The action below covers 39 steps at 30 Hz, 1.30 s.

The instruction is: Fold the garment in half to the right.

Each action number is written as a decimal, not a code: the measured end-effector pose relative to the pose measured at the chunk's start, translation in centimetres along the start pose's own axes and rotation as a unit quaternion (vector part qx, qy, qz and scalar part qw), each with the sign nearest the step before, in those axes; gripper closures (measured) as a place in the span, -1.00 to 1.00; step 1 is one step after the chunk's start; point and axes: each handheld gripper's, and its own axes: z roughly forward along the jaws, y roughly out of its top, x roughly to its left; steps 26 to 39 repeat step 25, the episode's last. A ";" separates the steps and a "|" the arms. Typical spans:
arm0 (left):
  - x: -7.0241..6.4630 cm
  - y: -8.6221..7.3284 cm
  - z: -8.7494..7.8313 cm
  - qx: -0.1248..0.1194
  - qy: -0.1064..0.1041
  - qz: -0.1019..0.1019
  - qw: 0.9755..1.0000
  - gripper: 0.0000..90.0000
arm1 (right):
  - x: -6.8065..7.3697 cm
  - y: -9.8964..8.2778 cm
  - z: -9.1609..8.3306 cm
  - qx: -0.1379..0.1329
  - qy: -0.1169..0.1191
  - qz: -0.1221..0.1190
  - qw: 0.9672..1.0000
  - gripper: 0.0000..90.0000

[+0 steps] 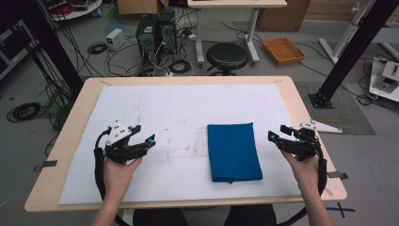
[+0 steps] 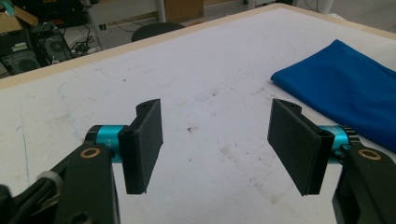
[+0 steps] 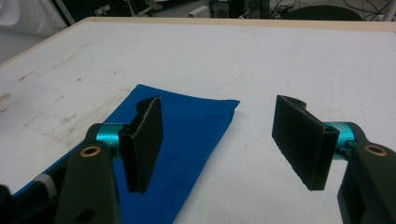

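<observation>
In the high view, the folded blue cloth (image 1: 234,151) lies flat on the white-covered counter (image 1: 141,108), between the left tongs (image 1: 143,136) and the right tongs (image 1: 277,133), touching neither. In both gripper views the tongs are spread wide and empty, so I judge each should approach a cloth edge low.

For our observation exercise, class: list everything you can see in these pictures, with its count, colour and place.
Folded rectangular cloth: one, blue, on the white mat, right of centre.
Table mat: one, white, stained, covering the tabletop.
Wooden table: one, pale.
Round stool: one, black, beyond the table.
Shallow tray: one, orange, on the floor.
Left gripper: one, black, open, left of the cloth.
Right gripper: one, black, open, right of the cloth.
</observation>
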 end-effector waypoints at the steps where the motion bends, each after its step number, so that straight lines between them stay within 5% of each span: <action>1: 0.0 -0.1 0.0 0.000 -0.001 0.000 1.000 -0.21 | 0.0 0.0 0.0 0.000 0.000 0.000 1.000 -0.25; 39: -0.3 -0.1 0.3 0.004 -0.004 0.000 1.000 -0.21 | -0.3 0.0 0.2 0.001 0.002 0.003 1.000 -0.26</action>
